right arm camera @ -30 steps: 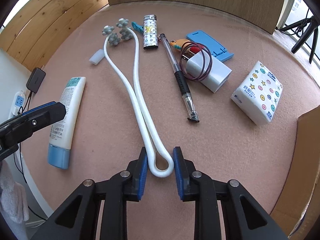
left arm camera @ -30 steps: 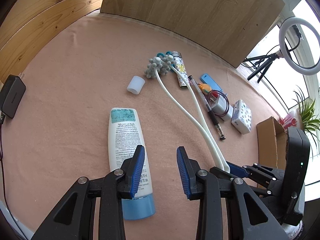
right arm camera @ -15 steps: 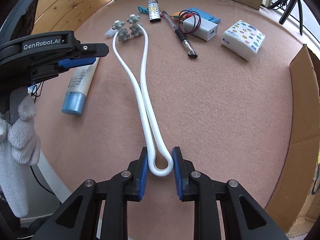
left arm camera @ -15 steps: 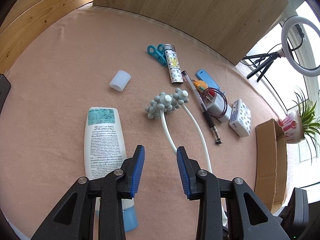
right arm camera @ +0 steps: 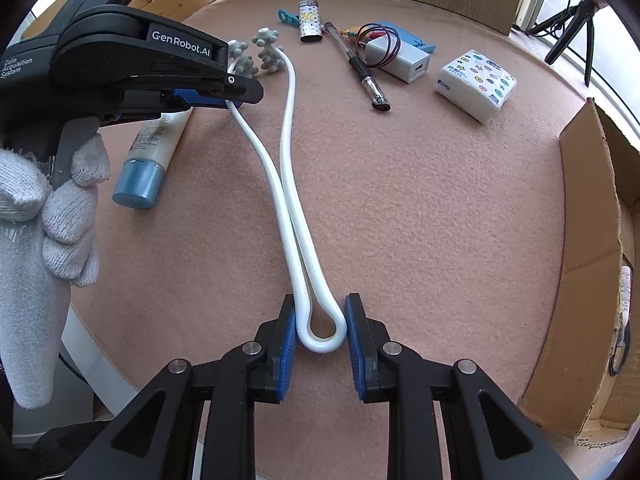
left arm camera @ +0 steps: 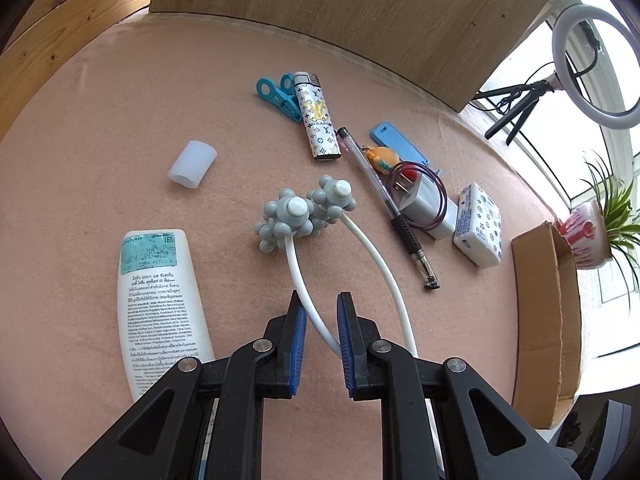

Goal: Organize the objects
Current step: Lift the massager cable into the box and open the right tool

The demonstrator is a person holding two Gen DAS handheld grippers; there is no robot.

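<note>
The right gripper (right arm camera: 320, 330) grips the looped bend of a white U-shaped massager (right arm camera: 289, 184), its blue pads pressed against both sides of the loop. From there the massager's two arms run away across the pink felt surface (right arm camera: 420, 200) to a pair of grey knobbed heads (left arm camera: 306, 210).

Partway along, the left gripper (left arm camera: 321, 320), held by a hand (right arm camera: 44, 216) in a grey knit glove, is closing on the left arm of the massager; that arm passes between its pads and they stand narrow about it, though whether both pads touch it cannot be told.

A white tube with a blue cap (left arm camera: 158, 300) lies to the left of the massager. Farther off sit a small translucent cap (left arm camera: 192, 164), a patterned lighter (left arm camera: 318, 122), a blue clip (left arm camera: 278, 96), a pen (left arm camera: 384, 204), a white charger (right arm camera: 398, 60) and a tissue pack (right arm camera: 476, 84). A cardboard box (right arm camera: 592, 264) stands at the right edge.
</note>
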